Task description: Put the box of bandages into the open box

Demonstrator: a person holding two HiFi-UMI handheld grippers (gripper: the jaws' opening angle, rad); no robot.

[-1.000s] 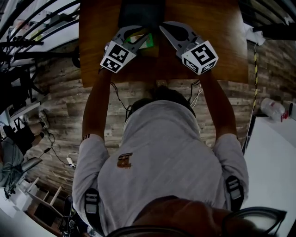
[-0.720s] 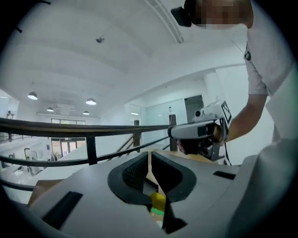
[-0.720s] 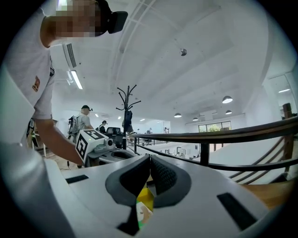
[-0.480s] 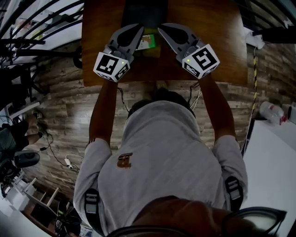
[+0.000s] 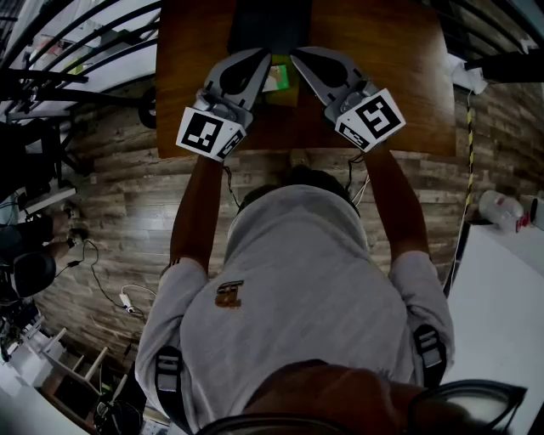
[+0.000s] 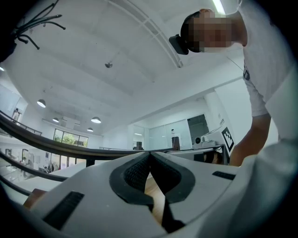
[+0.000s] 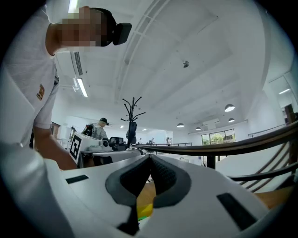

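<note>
Head view shows us the table (image 5: pixel 382 51) at 12 o'clock. The bandage box (image 5: pixel 276 78) lies there between our two tongs. The left tongs (image 5: pixel 262 58) are at 9 o'clock from the box. The right tongs (image 5: pixel 299 58) are at 3 o'clock from it.

A second ago the left tongs were spread, and the box showed between them. Now they have come up and off to the side. They are pressed together with nothing in them. In the left gripper view the two black pads (image 6: pixel 136 174) meet at the tip, and we see only the table below them.

The right tongs are pressed together too, and empty. In the right gripper view a bit of yellow and green shows below them. We think that is the box.

The box is green and white and rests on a yellowish thing (image 5: pixel 285 95). We cannot tell if that is the open box. A dark thing (image 5: pixel 268 24) sits just past it at 12 o'clock, and it could be the open box instead.

So we think we have just let go of the box. If it is already inside, the job is almost done. If it is not, we must grab it again.
</note>
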